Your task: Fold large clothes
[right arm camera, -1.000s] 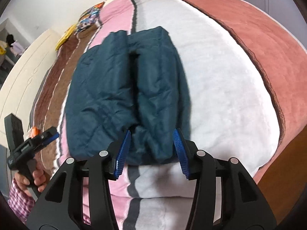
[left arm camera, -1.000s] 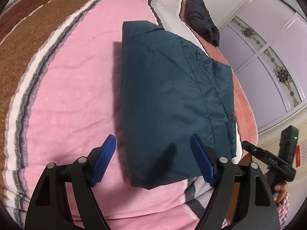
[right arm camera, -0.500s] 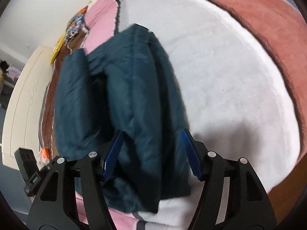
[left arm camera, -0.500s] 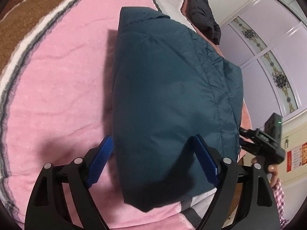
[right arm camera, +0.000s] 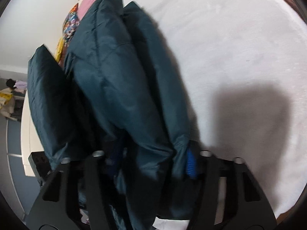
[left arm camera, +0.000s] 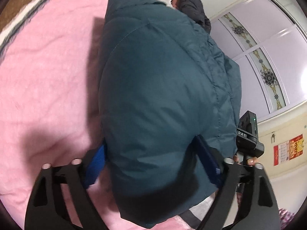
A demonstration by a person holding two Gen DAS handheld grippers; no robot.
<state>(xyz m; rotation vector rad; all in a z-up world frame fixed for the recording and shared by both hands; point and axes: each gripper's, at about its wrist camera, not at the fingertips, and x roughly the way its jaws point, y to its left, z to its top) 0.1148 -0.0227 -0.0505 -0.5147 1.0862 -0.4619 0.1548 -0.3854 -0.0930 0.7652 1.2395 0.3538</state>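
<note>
A folded dark teal quilted jacket (left arm camera: 165,99) lies on the bed's striped blanket (left arm camera: 46,76). My left gripper (left arm camera: 151,164) straddles its near edge, with the blue pads (left arm camera: 96,161) wide apart on either side of the bulging fabric. My right gripper (right arm camera: 153,164) has the jacket's thick folds (right arm camera: 122,88) pushed between its jaws. One blue pad (right arm camera: 191,164) shows; the other is hidden by fabric. The right gripper also shows in the left wrist view (left arm camera: 248,140), held by a hand at the jacket's right edge.
A black garment (left arm camera: 193,5) lies at the far end of the bed. Lilac wardrobe doors (left arm camera: 268,44) stand to the right. The white stripe of the blanket (right arm camera: 239,48) lies right of the jacket. A colourful pillow (right arm camera: 71,26) is at the bed's head.
Both grippers have moved in over the jacket's near edge; fabric now sits between each pair of jaws. The right jaws have narrowed on the folds.
</note>
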